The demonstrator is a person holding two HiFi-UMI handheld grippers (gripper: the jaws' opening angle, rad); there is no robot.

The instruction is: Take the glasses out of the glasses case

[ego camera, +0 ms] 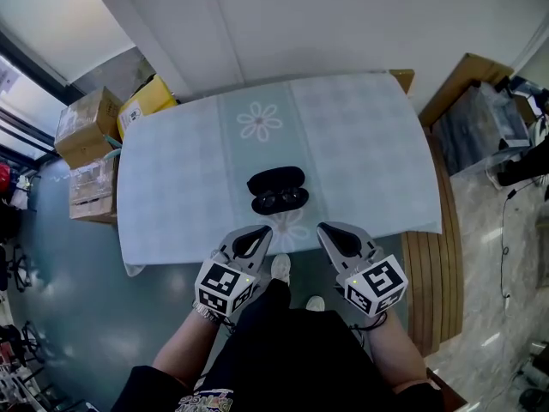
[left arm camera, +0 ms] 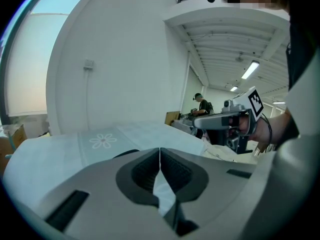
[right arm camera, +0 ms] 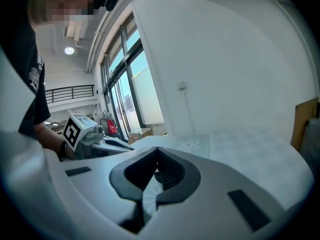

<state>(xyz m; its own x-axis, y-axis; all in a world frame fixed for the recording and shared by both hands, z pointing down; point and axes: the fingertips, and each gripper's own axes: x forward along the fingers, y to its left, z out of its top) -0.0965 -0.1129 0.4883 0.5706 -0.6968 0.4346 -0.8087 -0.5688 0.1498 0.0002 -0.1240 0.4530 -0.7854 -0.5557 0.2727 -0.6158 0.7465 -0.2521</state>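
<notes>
cardboard boxes [ego camera: 90,136] left of clothed table [ego camera: 360,144].

We see the glasses case [ego camera: 276,179] lying wide open on the tablecloth [ego camera: 171,178]. It is black and oval, with its two halves spread side by side, one behind the other. The glasses [ego camera: 280,200] sit in the nearer half, dark-framed, with both lenses catching light. The case rests on the cloth's middle strip, between the far flower print [ego camera: 259,122] and the near flower print [ego camera: 290,227], close to the front edge.

A white wall [ego camera: 343,15] is running behind the worktop [ego camera: 360,144]; cardboard boxes [ego camera: 88,125] are sitting left on the grey floor [ego camera: 69,256].
</notes>
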